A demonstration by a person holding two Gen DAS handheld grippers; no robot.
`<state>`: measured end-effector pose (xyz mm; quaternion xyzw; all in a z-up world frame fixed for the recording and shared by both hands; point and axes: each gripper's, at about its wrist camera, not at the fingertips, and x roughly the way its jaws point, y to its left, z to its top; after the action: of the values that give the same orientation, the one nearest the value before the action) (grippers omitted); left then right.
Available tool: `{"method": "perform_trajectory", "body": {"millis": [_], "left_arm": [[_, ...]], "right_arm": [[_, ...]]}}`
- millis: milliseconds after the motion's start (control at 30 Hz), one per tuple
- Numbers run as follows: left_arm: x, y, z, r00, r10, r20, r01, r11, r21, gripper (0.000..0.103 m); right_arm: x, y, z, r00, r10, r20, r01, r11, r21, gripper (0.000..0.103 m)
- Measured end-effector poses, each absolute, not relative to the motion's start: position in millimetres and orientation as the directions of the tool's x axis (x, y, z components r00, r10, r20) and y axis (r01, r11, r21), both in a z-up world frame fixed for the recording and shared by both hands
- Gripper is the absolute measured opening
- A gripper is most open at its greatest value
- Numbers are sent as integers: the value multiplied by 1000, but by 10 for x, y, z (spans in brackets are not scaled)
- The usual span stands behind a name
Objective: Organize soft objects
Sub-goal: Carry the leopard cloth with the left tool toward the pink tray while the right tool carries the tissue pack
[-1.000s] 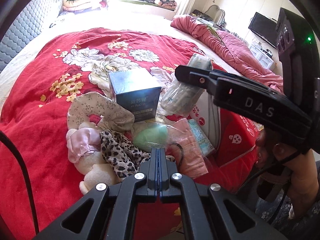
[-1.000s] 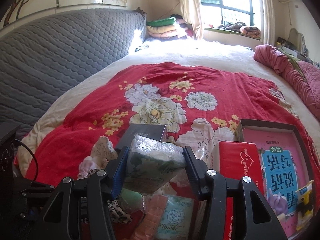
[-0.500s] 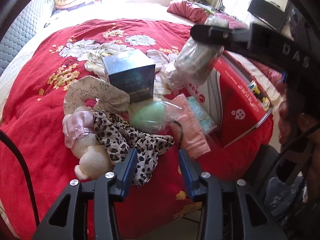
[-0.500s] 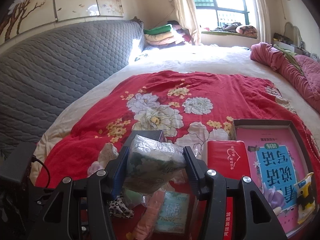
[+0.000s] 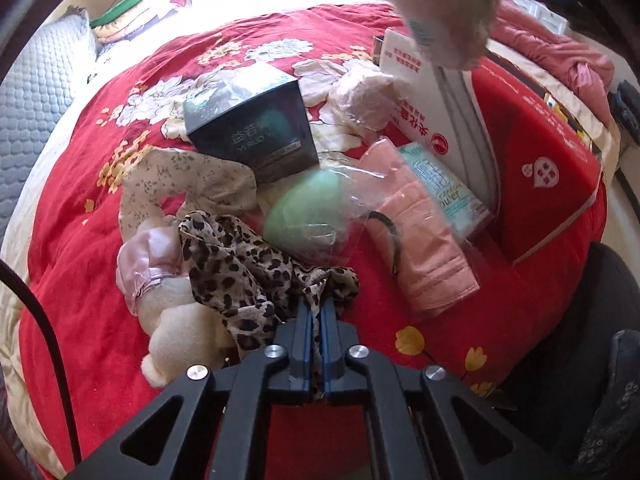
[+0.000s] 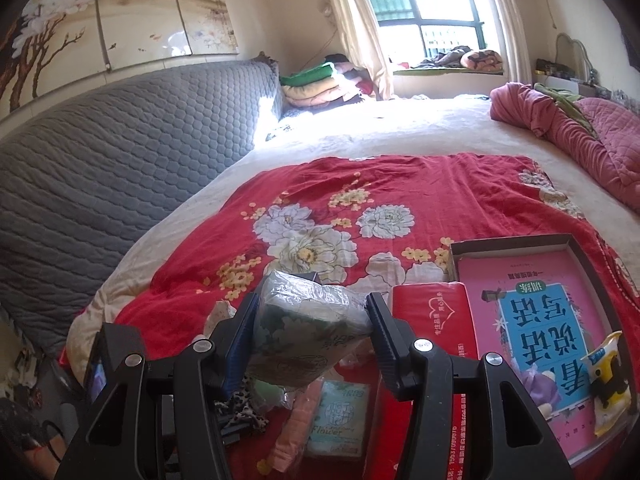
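Two grippers: left gripper (image 5: 316, 312) pinches one silky leopard-print scarf (image 5: 248, 264) (crumpled); right gripper (image 6: 310, 320) squeezes one crinkly plastic-wrapped tissue pack (image 6: 310, 328).

Far red blanket (image 6: 400, 184) bare (passable); dark box (image 5: 256, 132), red carton (image 5: 536, 160) flank pile.
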<state>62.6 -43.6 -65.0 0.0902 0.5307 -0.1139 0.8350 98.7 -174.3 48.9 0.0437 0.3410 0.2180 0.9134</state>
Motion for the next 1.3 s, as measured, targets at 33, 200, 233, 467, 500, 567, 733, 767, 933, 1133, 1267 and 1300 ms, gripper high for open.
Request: {"method": "perform_trajectory", "body": {"millis": [33, 200, 233, 467, 500, 567, 733, 767, 933, 1133, 1267, 1300], "left_arm": [[621, -405, -617, 417, -118, -901, 279, 960, 4, 2], [583, -244, -328, 461, -212, -862, 233, 966, -113, 2], [570, -228, -255, 470, -232, -851, 232, 963, -135, 2], [556, -233, 166, 540, -261, -800, 224, 961, -163, 2], [553, -243, 226, 546, -269, -793, 225, 959, -170, 2], [555, -269, 340, 562, -278, -779, 228, 957, -177, 2], [558, -415, 578, 593, -295, -749, 252, 952, -174, 2], [564, -450, 608, 594, -299, -747, 258, 950, -175, 2], [589, -661, 736, 605, -314, -732, 287, 943, -167, 2], [610, -954, 858, 610, -336, -717, 333, 930, -152, 2], [647, -1202, 922, 602, -363, -711, 375, 915, -150, 2], [659, -1260, 931, 599, -370, -710, 385, 911, -150, 2]], "right_arm": [[976, -1757, 499, 675, 428, -601, -367, 901, 230, 55], [927, -1830, 567, 684, 435, -585, -366, 899, 241, 55], [919, -1849, 580, 687, 436, -582, -365, 899, 244, 55], [865, -1954, 655, 699, 439, -564, -356, 898, 258, 55], [856, -1971, 666, 701, 440, -561, -355, 898, 260, 55], [841, -2004, 689, 707, 438, -555, -351, 899, 262, 55], [792, -2134, 775, 729, 430, -533, -337, 903, 267, 55], [780, -2165, 789, 734, 426, -529, -333, 904, 267, 55], [743, -2346, 846, 758, 407, -510, -303, 912, 276, 55], [679, -2606, 915, 794, 366, -485, -252, 925, 286, 55], [650, -2803, 946, 814, 333, -476, -211, 933, 292, 55], [649, -2860, 949, 819, 324, -474, -199, 934, 296, 55]]}}
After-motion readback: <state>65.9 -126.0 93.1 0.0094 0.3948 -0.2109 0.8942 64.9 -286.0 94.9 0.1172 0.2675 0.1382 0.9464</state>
